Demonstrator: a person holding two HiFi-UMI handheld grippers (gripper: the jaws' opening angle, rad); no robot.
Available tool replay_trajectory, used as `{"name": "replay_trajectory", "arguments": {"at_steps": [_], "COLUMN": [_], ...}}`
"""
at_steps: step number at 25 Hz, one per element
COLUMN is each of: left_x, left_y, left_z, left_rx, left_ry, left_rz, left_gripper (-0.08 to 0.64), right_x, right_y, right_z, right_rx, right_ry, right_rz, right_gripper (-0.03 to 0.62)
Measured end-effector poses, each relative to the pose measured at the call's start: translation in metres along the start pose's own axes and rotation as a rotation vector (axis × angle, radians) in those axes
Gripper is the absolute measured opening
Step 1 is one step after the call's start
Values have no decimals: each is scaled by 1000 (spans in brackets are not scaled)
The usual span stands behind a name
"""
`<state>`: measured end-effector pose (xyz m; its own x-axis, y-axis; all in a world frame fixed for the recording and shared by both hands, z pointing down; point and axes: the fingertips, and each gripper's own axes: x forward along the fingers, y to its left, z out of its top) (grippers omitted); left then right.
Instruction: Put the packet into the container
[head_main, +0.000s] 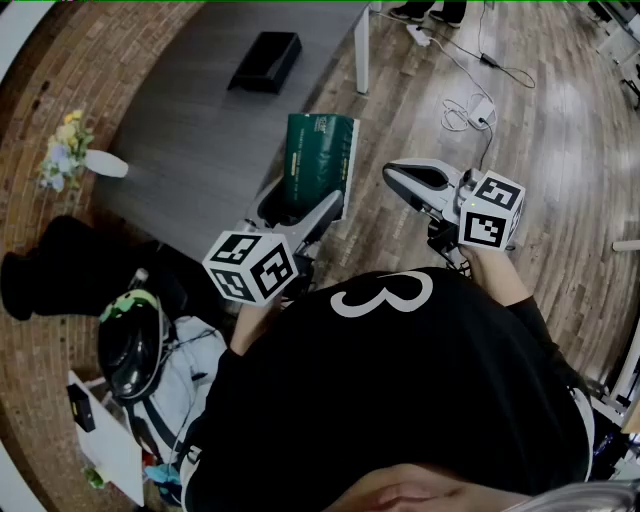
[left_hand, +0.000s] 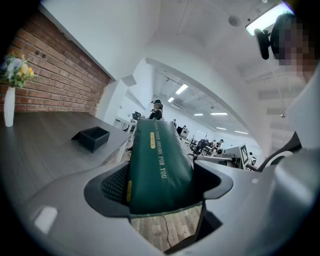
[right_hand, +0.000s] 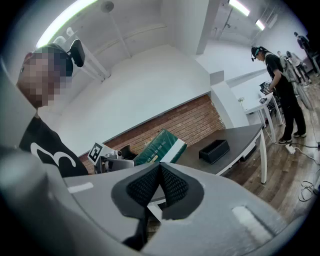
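Holds a green packet in the left gripper, with the jaws spread wide and both pads pressed against the sides of its lower end. Shows in the left gripper view the packet filling the whole gap between the jaws of the left gripper and pointing forward and up, with gold print along its upper face.

Carries the packet in the air over the near right edge of the grey table, partly over the wooden floor. Has not yet put it into the black container, which stands open on the far part of the table, well apart from the packet. Shows the same container at the left of the packet in the left gripper view, and also in the right gripper view.

Holds the right gripper just to the right of the packet, over the floor, with the jaws clenched together and nothing between them. Shows in the right gripper view the two dark pads of the right gripper meeting.

Elsewhere: a white vase with flowers at the left side of the table, near the brick wall; a white cable on the floor at the far right; another person standing at the far right in the right gripper view.
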<state>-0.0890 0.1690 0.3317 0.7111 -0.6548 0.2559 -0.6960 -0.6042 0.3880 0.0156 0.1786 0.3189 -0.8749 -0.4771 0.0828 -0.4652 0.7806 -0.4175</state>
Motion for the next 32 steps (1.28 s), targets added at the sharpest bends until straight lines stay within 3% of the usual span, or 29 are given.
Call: {"name": "replay_trajectory", "arguments": {"at_steps": [17,26,32], "left_x": [-5,6,28], "left_y": [11,19,39], "left_z": [-4,-3,10], "left_rx": [-6,-3,0], "left_ry": [-1,9,12], "left_rz": [-36,-30,0], "left_gripper": [417,417,417], "right_x": [6,15,30], "right_y": [3,-8,-40], "right_z": [-4,-3,10], "right_rx": [13,15,26], "right_ry": [-10,-7,-8], "right_rz": [-66,-42,-18], "right_gripper": [2,2,2]}}
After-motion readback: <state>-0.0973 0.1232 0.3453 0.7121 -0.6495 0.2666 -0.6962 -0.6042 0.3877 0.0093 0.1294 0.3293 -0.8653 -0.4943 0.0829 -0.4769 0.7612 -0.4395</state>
